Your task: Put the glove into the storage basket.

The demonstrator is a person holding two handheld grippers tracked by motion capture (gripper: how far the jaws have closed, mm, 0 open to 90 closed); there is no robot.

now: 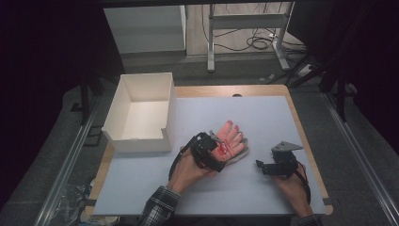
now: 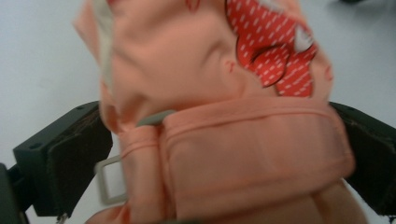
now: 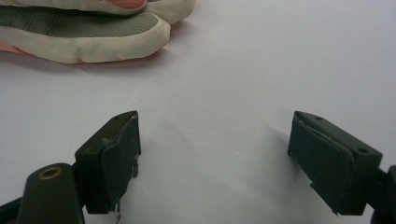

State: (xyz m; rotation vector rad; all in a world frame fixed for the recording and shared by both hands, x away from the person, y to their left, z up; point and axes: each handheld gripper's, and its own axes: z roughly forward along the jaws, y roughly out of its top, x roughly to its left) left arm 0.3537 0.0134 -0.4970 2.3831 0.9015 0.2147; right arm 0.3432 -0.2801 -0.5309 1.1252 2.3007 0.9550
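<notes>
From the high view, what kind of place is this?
Probably a lab or recording bay, not a home: a work table with a grey mat, dark curtains around it, cables loose on the floor beside a desk frame behind. A person works a pink glove with handheld grippers.

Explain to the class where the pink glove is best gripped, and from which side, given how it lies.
Probably at the wrist cuff of the glove, coming from the near, left side, as the left gripper does. The glove lies flat, fingers pointing away; the cuff strap is a thick folded band that fits between the jaws, and it already sits there.
</notes>
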